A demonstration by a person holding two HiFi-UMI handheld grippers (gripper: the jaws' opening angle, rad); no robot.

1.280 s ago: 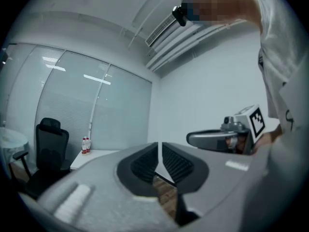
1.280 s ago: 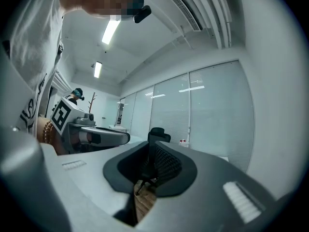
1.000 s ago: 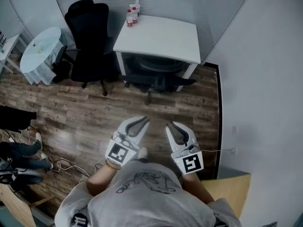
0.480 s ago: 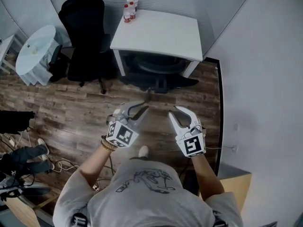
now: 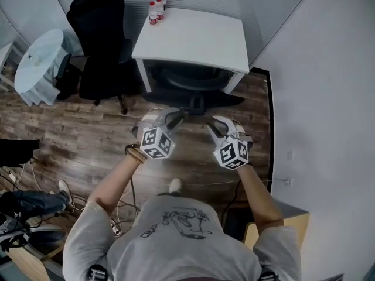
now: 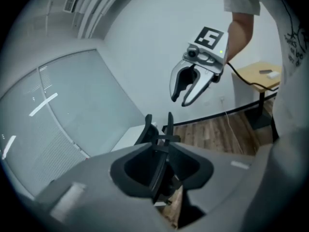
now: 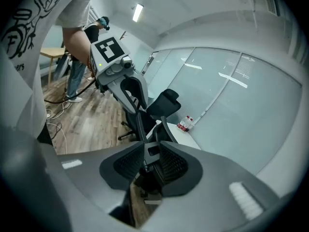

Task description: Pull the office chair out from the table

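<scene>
A black office chair (image 5: 186,82) is tucked under the white table (image 5: 193,37), with its back edge showing just in front of the tabletop. My left gripper (image 5: 170,119) and right gripper (image 5: 218,125) are held side by side just short of that back edge, not touching it. The jaws of both are opening and nothing is between them. In the left gripper view the left gripper (image 6: 159,125) points at the table, with the right gripper (image 6: 190,83) open above it. In the right gripper view the left gripper (image 7: 129,93) shows open beyond the right gripper (image 7: 149,123).
A second black chair (image 5: 102,40) stands left of the table, next to a round white table (image 5: 38,63). Bottles (image 5: 155,7) stand at the table's far left corner. A wall (image 5: 319,98) runs along the right. Cables (image 5: 76,206) and a person's legs (image 5: 29,201) are at the lower left.
Both grippers moved forward from in front of the person's chest to the tucked chair's back. Their jaws spread wider and the marker cubes rolled. The table and chair came closer in view.
</scene>
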